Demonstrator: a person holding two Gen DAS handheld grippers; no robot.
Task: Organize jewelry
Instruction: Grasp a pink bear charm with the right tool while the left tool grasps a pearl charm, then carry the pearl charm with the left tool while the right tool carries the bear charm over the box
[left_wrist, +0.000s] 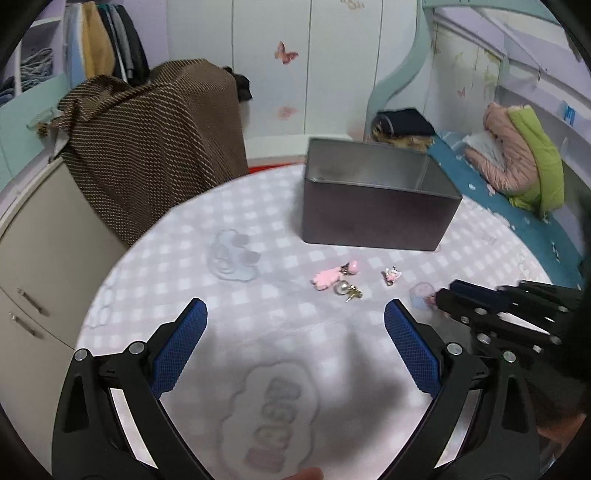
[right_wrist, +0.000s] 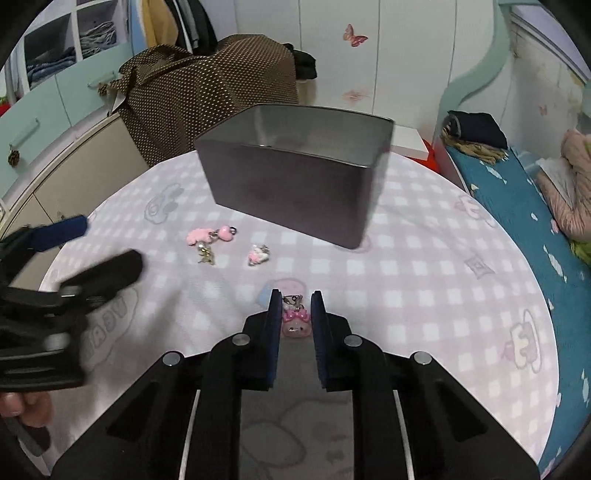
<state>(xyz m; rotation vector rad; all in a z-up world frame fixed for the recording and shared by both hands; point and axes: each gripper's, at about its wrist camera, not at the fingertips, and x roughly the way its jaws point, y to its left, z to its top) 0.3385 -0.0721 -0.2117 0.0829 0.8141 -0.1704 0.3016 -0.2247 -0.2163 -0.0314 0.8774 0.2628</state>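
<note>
A dark metal tin (left_wrist: 376, 206) stands open at the far side of the round table; it also shows in the right wrist view (right_wrist: 295, 184). A pink charm with a pearl and gold clasp (left_wrist: 334, 278) and a small pink-white charm (left_wrist: 391, 275) lie in front of it, also seen from the right (right_wrist: 210, 238) (right_wrist: 258, 254). My right gripper (right_wrist: 295, 301) is nearly shut around a pink bow charm (right_wrist: 294, 323) that lies on the cloth. My left gripper (left_wrist: 295, 314) is open and empty, near the table's front.
The table has a pink-white checked cloth (left_wrist: 221, 221). A brown dotted cloth drapes over a chair (left_wrist: 159, 147) at the back left. A bed with blue sheet (left_wrist: 498, 206) lies to the right. Cupboards (left_wrist: 33, 258) stand at left.
</note>
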